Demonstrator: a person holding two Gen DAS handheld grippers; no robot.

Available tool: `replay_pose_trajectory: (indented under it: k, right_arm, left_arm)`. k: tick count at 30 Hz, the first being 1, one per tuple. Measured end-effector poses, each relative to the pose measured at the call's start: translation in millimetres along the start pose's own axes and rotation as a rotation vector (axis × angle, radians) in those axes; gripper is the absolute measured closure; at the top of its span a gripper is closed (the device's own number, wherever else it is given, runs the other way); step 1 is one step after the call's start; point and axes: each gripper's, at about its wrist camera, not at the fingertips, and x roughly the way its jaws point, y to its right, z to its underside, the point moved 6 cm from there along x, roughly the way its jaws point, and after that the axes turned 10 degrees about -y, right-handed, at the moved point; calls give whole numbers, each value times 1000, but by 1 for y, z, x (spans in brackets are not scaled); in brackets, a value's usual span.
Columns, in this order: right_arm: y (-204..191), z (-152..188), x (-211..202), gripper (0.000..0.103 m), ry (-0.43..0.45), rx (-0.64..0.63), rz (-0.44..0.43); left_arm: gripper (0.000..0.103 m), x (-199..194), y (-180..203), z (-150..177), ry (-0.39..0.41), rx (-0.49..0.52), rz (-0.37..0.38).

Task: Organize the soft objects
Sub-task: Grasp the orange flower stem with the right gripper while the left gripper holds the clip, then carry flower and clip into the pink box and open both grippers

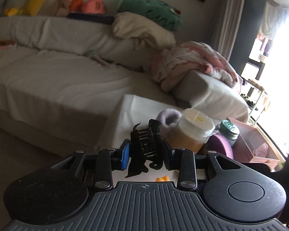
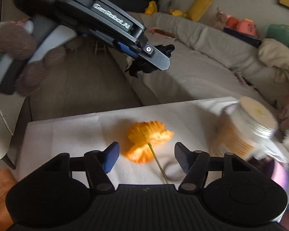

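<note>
Motion blur softens most of the left wrist view. The left gripper (image 1: 146, 154) is closed partway on a black hair claw clip (image 1: 146, 146); both pads press its sides, and the clip is lifted clear of the white table (image 1: 125, 104). Black fabric trailing from the clip hides part of the table. A sliver of the orange flower (image 1: 162, 178) shows just above the gripper body; the rest is cut off. Beyond the fingers stand a jar with a cream lid (image 1: 194, 127), a lilac soft item (image 1: 168, 119), and a pink box (image 1: 256, 144), all blurred. The grey sofa (image 1: 57, 73) fills the background.

In the right wrist view, the right gripper (image 2: 146, 155) hangs over the table (image 2: 67, 132), jaws standing apart and holding nothing. The orange flower (image 2: 148, 138) lies on the cloth between and just beyond the fingertips; contact cannot be determined. The left gripper (image 2: 154, 57) appears at upper left, the clip (image 2: 144, 65) largely hidden behind its finger. The jar (image 2: 248, 127) is heavily smeared.
</note>
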Motion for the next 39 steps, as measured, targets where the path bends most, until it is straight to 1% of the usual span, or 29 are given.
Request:
replay_pose_trajectory:
  k: [3,6,8,9,10,11,15,17,19,22,25,26,28,29,31,33,34,35,36,37,38,39]
  right_arm:
    - [-3,-12,23,52,-48,34,-14]
    - [-5,-17,29,64,-65,69,-17]
    - [-6,-17,30,80,-78,91,-15]
    - [-5,-16,27,84,-80,106,-18]
    - [-4,-16,23,93,-78,124,-29]
    - [-3,-17,19,94,-71,144,-40]
    - [14,-13,-24,95,5,240,-71]
    - [29,-16,-51,95,63,293,-81]
    - [43,-18,-83,95,133,333,-65]
    - [71,-18,-136,95,220,380,-2]
    - [117,-12,-189,95,272,478,116]
    - [137,-5,-204,95,278,528,153]
    - [177,13,-231,95,279,646,227]
    - [197,24,-239,95,268,702,259]
    - [234,49,-247,95,247,813,304]
    - [265,79,-242,94,210,905,299]
    - [280,93,-233,90,184,939,272]
    - [291,107,-223,86,161,971,236]
    - [300,119,-211,81,133,1005,202]
    - [307,134,-201,71,105,1037,184]
    - [310,148,-192,66,84,1052,178]
    - [312,158,-187,65,63,1054,186]
  left_arm:
    - [65,6,-13,8,-25,-25,22]
    - [65,14,-22,13,-43,-50,29]
    - [65,17,-24,16,-45,-69,34]
    - [65,17,-24,18,-46,-75,36]
    - [65,18,-23,19,-49,-77,38]
    - [65,18,-21,19,-52,-77,38]
    - [65,8,-10,13,-40,-53,44]
    - [65,-3,1,3,-13,-30,53]
    - [65,-14,16,-9,17,-1,68]
    - [65,-26,55,-35,53,69,117]
    - [65,-29,114,-62,82,180,218]
    - [64,-26,139,-71,86,223,266]
    - [64,-11,182,-84,71,278,359]
    - [64,0,201,-89,54,290,403]
    - [64,35,239,-100,4,281,470]
    - [63,73,267,-102,-60,260,529]
    - [63,97,280,-100,-112,245,560]
    - [63,117,287,-95,-148,236,565]
    - [63,138,293,-89,-184,230,552]
    - [63,157,296,-81,-216,228,527]
    - [63,174,297,-75,-243,227,510]
    - [63,189,296,-70,-269,218,506]
